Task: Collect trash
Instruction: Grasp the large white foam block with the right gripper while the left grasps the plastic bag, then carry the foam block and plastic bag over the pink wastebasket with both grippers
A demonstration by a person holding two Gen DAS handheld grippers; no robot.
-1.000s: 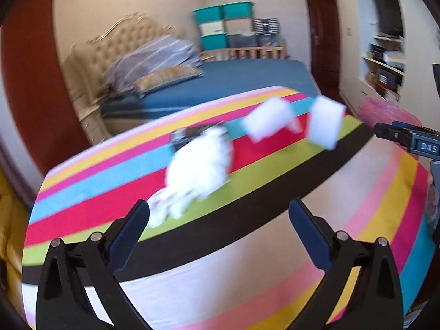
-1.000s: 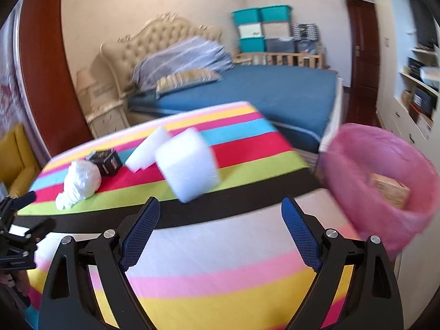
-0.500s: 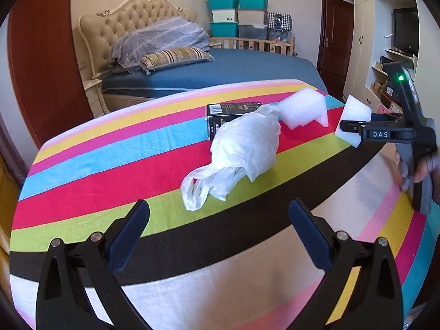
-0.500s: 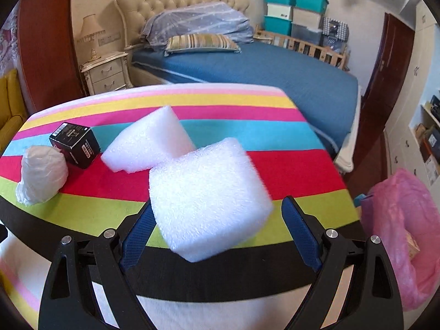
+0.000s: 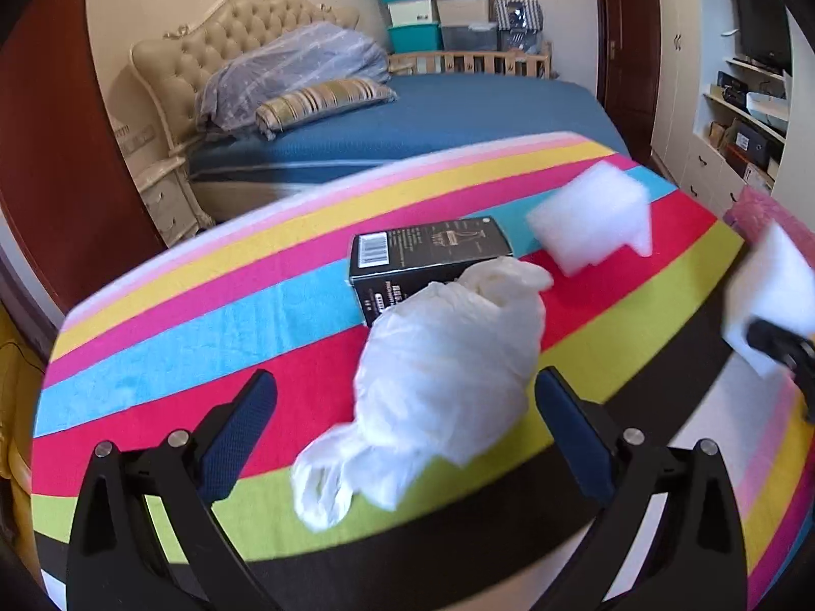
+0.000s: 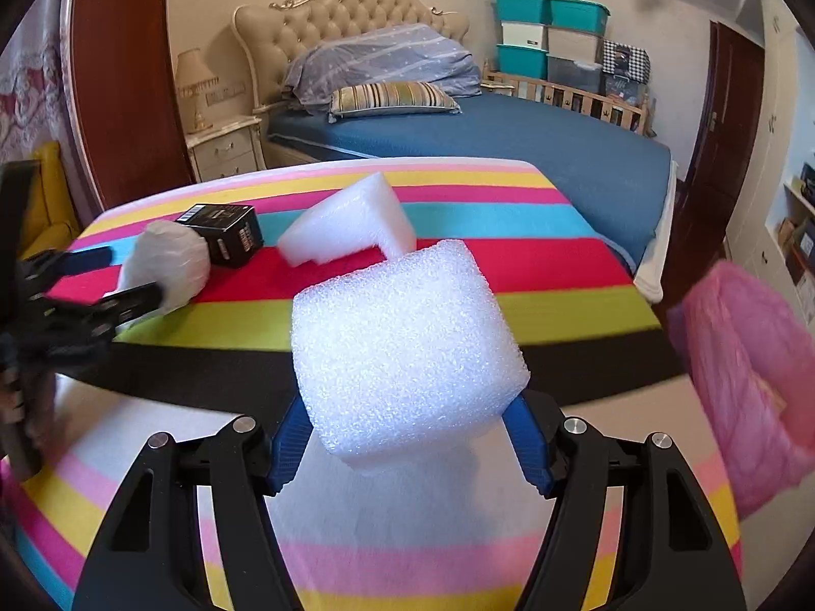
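A crumpled white plastic bag (image 5: 448,366) lies on the striped tablecloth (image 5: 153,356), and my left gripper (image 5: 402,382) stands open with a finger on each side of it, pads apart from it. Behind the bag rests a black box (image 5: 428,254), and a notched white foam piece (image 5: 591,219) lies further right. In the right wrist view my right gripper (image 6: 407,422) is closing on a white foam block (image 6: 407,336); both blue pads touch its lower sides. That block (image 5: 769,295) shows blurred at the right edge of the left wrist view.
A bin lined with a pink bag (image 6: 743,382) stands off the table's right side. Beyond the table are a blue bed (image 6: 509,142), a nightstand (image 6: 224,147) and stacked storage boxes (image 6: 550,40). Shelves (image 5: 738,117) line the right wall.
My left gripper moved forward until its fingers flank the plastic bag. The right gripper's jaws narrowed from wide open onto the foam block, which now sits closer in.
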